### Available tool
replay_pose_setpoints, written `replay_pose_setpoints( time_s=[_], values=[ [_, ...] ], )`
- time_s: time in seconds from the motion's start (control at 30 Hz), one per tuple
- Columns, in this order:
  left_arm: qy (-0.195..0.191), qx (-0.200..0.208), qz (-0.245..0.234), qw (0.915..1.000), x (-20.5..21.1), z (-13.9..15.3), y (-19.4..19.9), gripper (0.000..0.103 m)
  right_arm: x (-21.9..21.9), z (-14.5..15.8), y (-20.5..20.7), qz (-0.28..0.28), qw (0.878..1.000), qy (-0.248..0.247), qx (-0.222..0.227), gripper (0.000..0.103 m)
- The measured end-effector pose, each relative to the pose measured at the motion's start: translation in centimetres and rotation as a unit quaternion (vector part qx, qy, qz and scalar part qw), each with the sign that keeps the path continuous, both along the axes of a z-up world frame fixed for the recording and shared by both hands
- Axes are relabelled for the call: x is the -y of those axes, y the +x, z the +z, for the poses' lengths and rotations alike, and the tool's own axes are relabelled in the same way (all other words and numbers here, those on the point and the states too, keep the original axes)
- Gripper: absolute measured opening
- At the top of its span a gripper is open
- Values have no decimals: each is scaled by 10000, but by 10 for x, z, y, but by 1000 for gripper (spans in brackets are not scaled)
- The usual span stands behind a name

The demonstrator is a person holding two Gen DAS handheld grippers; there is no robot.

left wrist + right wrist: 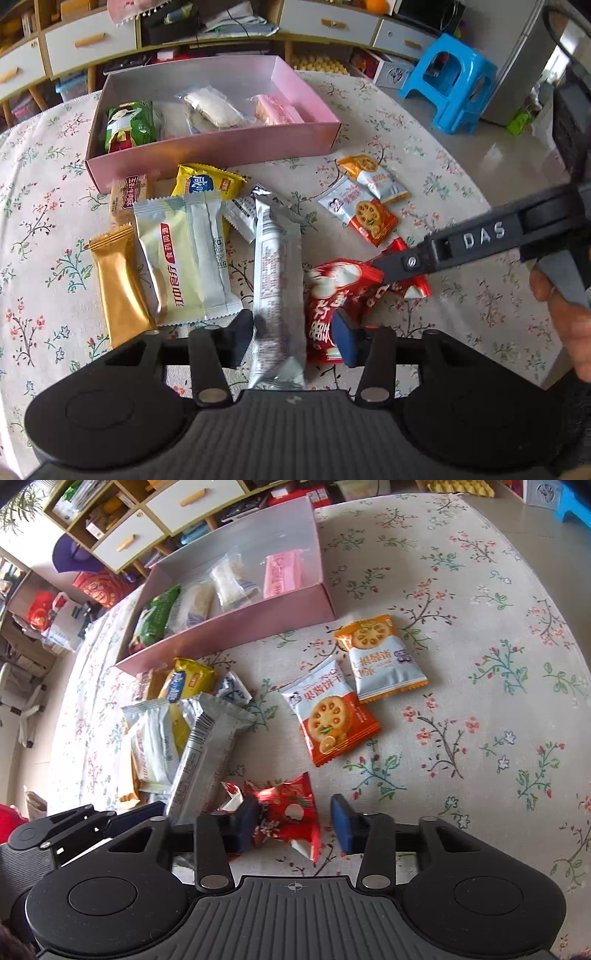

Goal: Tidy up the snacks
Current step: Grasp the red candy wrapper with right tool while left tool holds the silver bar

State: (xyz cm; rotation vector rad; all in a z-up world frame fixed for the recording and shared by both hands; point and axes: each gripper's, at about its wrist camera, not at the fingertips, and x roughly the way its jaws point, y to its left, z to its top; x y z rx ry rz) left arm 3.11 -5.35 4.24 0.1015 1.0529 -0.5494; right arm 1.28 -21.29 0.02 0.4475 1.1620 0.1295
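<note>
my left gripper [293,338] pinches a long silver packet [277,280] between its pads, the packet standing up off the table. my right gripper [293,823] is partly spread around a red snack bag [284,818]; its left pad touches the bag, the right pad stands clear. both bags are near me on the flowered tablecloth [480,664], with the pink box [221,147] beyond and cupboards behind.
</note>
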Motion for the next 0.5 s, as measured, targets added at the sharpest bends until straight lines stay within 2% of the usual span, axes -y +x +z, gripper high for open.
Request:
replay_pose_setpoints(
  time_s=[0.17,0.47,0.5],
  values=[
    [-440,7,159,9989,-10,9,7,52,-4,0,-1,128,9999,13,24,35],
    [-395,-39,315,9987,-14,5,19,46,-8,16,-3,143,9992,29,360,22],
    [-387,-43,264,9989,-12,4,19,45,-7,20,-4,112,9991,8,415,16]
  ],
)
